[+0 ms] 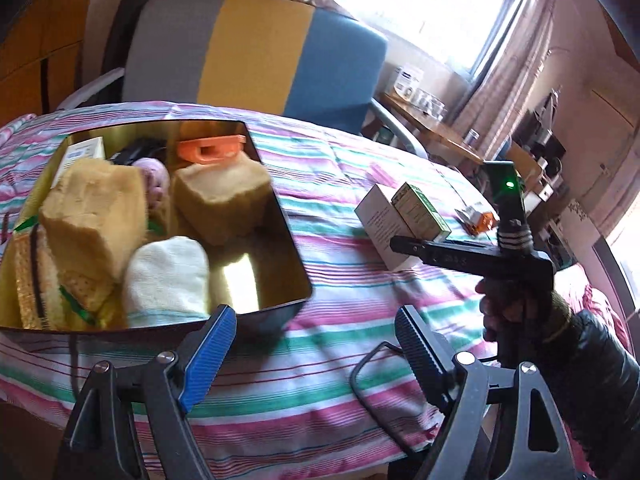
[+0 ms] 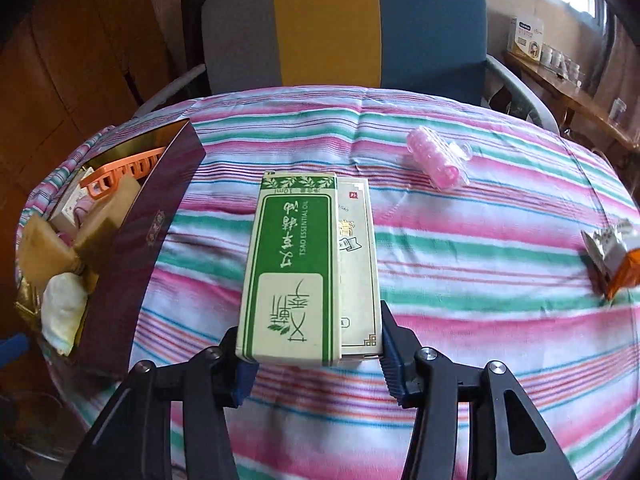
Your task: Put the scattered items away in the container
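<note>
I am looking at the container [image 1: 288,312], a dark maroon box with a shiny gold lining sitting on the striped quilt [image 1: 340,340], and it is already holding a good deal: two tan spongy blocks [image 1: 92,216], a white knitted cloth [image 1: 168,276] against its near wall, an orange plastic clip [image 1: 212,148] at its far side, a small white carton in its far corner and something pinkish between the blocks. My left gripper [image 1: 316,344] is hovering just in front of the container's near corner with its ribbed fingers spread wide and nothing between them. Well to the right of the container, my right gripper [image 2: 316,356] is closing on two cartons lying side by side: the green box [image 2: 292,264], a glossy rectangular pack with a leaf pattern, and the cream box [image 2: 358,272] tucked against it. The ribbed pads are touching the outer sides of the pair, pinching both together. Farther from the container, beyond the boxes, a pink ridged plastic piece [image 2: 436,160] is lying on the quilt, and an orange and white packet [image 2: 612,264] is resting near the quilt's right edge. Behind the container a grey, yellow and blue chair [image 1: 256,48] is standing.
</note>
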`<action>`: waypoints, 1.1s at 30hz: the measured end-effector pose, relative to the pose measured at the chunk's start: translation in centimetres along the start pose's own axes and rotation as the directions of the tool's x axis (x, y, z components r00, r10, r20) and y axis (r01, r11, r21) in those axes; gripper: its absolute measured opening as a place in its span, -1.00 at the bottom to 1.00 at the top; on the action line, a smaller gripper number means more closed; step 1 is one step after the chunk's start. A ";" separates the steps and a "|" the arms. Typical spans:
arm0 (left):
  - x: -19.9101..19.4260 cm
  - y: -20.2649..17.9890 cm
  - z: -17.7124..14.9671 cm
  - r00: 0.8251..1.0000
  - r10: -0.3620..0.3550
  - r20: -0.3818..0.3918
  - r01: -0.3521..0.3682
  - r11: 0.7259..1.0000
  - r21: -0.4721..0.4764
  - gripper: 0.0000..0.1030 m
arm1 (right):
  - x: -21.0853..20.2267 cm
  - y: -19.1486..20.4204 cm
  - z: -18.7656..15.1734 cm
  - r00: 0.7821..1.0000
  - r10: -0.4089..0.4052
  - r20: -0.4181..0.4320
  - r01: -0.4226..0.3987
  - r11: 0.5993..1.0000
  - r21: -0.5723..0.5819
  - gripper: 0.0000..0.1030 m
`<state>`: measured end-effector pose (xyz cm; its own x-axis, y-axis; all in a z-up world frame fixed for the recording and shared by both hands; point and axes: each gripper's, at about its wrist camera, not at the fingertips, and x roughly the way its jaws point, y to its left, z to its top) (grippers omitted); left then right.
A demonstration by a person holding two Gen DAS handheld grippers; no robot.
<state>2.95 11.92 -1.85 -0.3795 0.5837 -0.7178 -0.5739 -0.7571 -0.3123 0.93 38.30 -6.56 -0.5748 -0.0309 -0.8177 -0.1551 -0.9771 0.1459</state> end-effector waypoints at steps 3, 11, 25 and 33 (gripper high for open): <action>1.1 -1.8 -0.2 0.999 -0.017 -0.036 0.018 0.999 0.041 0.62 | -1.8 -1.6 -2.7 0.997 0.076 0.003 -0.076 0.996 0.051 0.18; 3.6 -4.2 -1.7 0.990 -0.022 -0.138 0.034 0.996 0.080 0.62 | -4.8 -7.2 -8.6 0.998 0.044 0.054 -0.056 0.965 0.255 0.29; 5.6 -4.3 -2.9 0.977 -0.007 -0.212 0.023 0.997 0.075 0.62 | -6.9 -5.5 -6.1 0.984 0.099 0.147 -0.125 0.976 0.180 0.54; 6.5 -3.8 -2.7 0.973 -0.006 -0.232 0.022 0.998 0.066 0.62 | -5.2 -11.4 -4.8 0.988 -0.054 0.147 -0.022 0.880 0.474 0.54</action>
<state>4.62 17.79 -6.97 -0.1979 0.5042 -0.8406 -0.6286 -0.7233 -0.2859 9.55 48.61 -6.71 -0.6777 0.0537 -0.7333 -0.5045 -0.7595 0.4107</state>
